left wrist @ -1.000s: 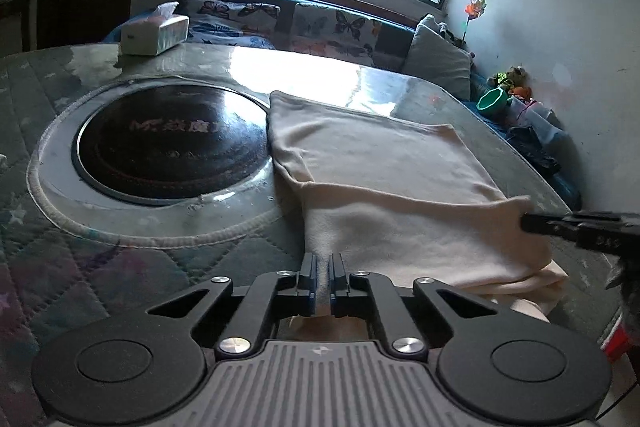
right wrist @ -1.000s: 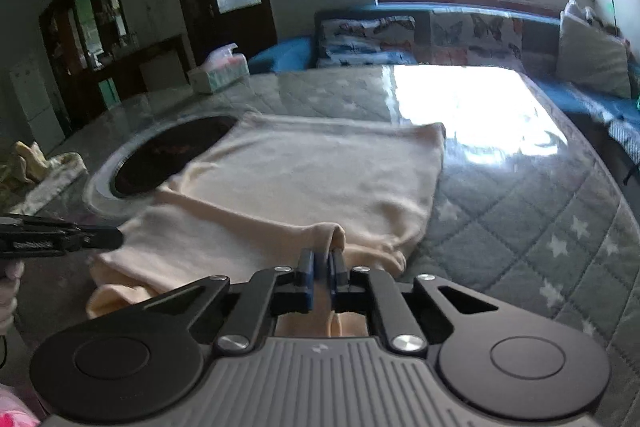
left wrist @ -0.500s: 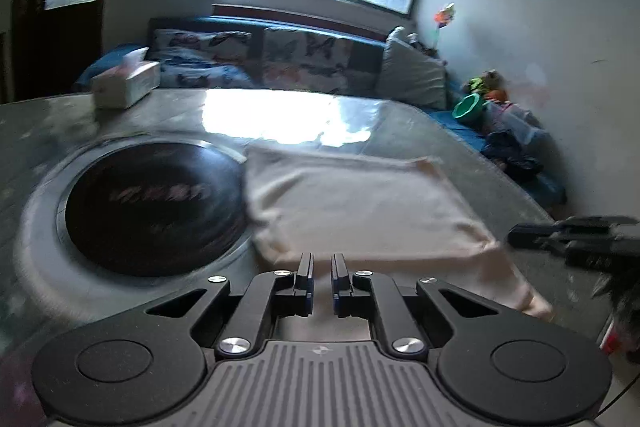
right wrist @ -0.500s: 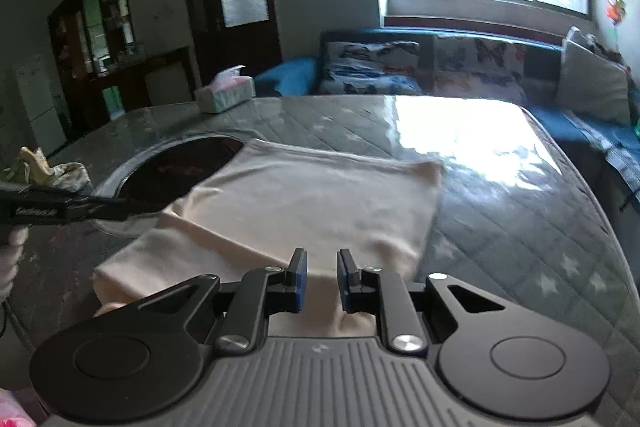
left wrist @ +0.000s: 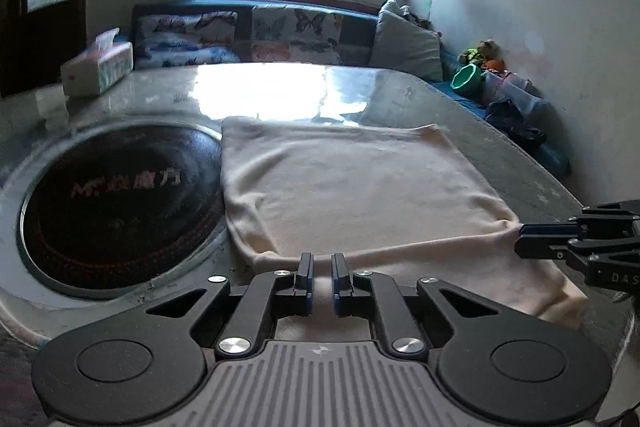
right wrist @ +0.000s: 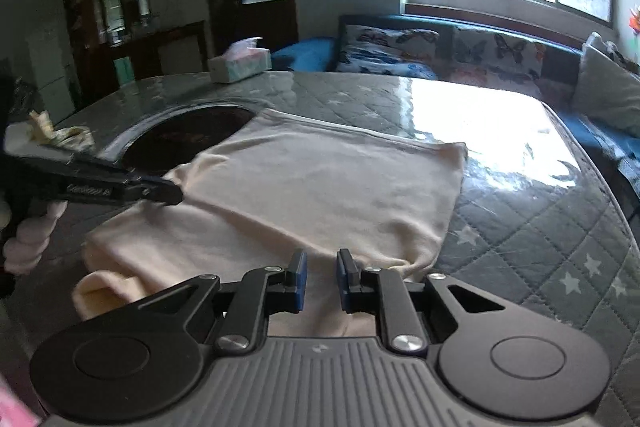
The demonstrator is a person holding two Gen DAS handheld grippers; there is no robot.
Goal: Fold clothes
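The cream cloth (left wrist: 360, 195) lies folded on the quilted surface (right wrist: 552, 227), filling the middle of both frames, its left edge overlapping the rim of the dark round inset (left wrist: 116, 203).

In the left wrist view, the left gripper (left wrist: 319, 277) sits at the lower centre with its 2 fingers (left wrist: 305, 277) a narrow gap apart, holding nothing — the cloth's near folded edge runs just beyond their tips and cloth shows between them. The right gripper (left wrist: 560, 247) enters from the right edge, its tip at the cloth's near right corner; whether it touches cannot be told.

In the right wrist view, the right gripper (right wrist: 321, 279) has its fingers (right wrist: 298, 279) parted a little wider, also empty, with the cloth's near edge under and just ahead of them. The left gripper (right wrist: 160, 189) reaches in from the left, over the cloth's left edge.

The cloth looks soft and lightly rippled — a doubled layer with a rolled lower layer showing at the lower left of the right view. A tissue box (left wrist: 98, 69) stands at the upper left.
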